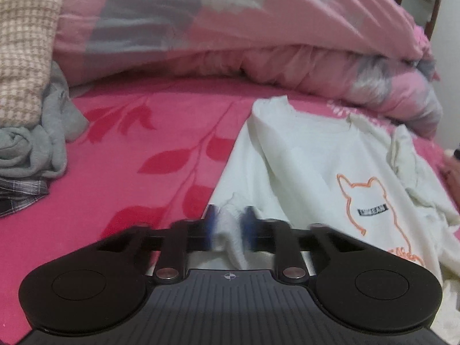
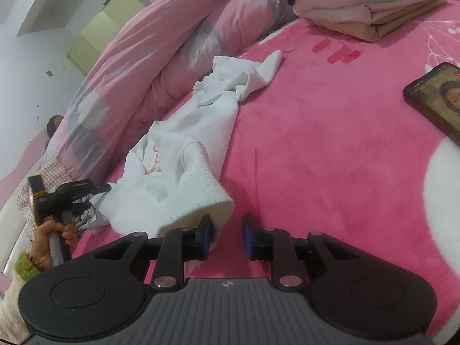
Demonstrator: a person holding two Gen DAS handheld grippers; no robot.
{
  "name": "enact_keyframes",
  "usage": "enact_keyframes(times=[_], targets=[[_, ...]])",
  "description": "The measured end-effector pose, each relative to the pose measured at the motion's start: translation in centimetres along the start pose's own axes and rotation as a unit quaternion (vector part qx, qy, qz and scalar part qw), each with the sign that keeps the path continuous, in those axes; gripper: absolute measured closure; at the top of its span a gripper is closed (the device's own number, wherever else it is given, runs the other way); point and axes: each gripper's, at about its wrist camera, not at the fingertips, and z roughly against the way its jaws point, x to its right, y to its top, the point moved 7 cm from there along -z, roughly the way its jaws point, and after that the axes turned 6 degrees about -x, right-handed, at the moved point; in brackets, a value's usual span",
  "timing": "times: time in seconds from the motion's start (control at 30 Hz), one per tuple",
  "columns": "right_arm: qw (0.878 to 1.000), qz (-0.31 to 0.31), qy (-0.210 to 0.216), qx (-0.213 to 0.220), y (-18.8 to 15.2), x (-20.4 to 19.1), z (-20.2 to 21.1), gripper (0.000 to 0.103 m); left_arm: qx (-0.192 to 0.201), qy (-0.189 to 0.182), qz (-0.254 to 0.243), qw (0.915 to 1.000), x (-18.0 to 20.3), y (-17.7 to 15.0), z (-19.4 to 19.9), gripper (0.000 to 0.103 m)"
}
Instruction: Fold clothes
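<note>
Left gripper point(image 1: 230, 224) pinches the white sweatshirt point(image 1: 316, 166); right gripper point(image 2: 227, 235) stands partly open.
Its ribbed cuff point(image 2: 207, 189) touches the right gripper's left pad only; the sweatshirt lies crumpled along the pink bedsheet point(image 2: 330, 143) beside the quilt point(image 2: 138, 66).

The white sweatshirt point(image 1: 316, 161) was soft matt knit cloth with an orange cat outline printed flat on it; its ribbed cuff point(image 2: 201, 184) looked coarser and nubbly. The deep pink bedsheet point(image 2: 330, 143) had a plush, velvety nap. The pale pink quilt point(image 1: 230, 28) was smoother, puffy woven cloth. The grey crumpled garment point(image 1: 43, 143) looked like fleecy jersey, and the beige checked fabric point(image 1: 26, 43) had a rough weave. The black left gripper point(image 1: 230, 224) was matt plastic with shiny metal pins and blue rubbery pads. The dark phone point(image 2: 437, 97) had a glossy screen.
</note>
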Motion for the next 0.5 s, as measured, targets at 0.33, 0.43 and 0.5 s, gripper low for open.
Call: enact_keyframes(times=[0.33,0.43,0.5], targets=[[1.0,0.002,0.013,0.009,-0.1,0.0,-0.1,0.078,0.055,-0.04,-0.018,0.9975,1.4,-3.9,12.5,0.096],[1.0,0.005,0.012,0.011,-0.2,-0.1,-0.1,0.078,0.055,-0.051,-0.04,0.9964,1.7,-6.1,16.3,0.096],[1.0,0.008,0.012,0.011,-0.2,-0.1,0.0,0.078,0.051,-0.054,-0.049,0.996,1.5,-7.8,18.3,0.096]])
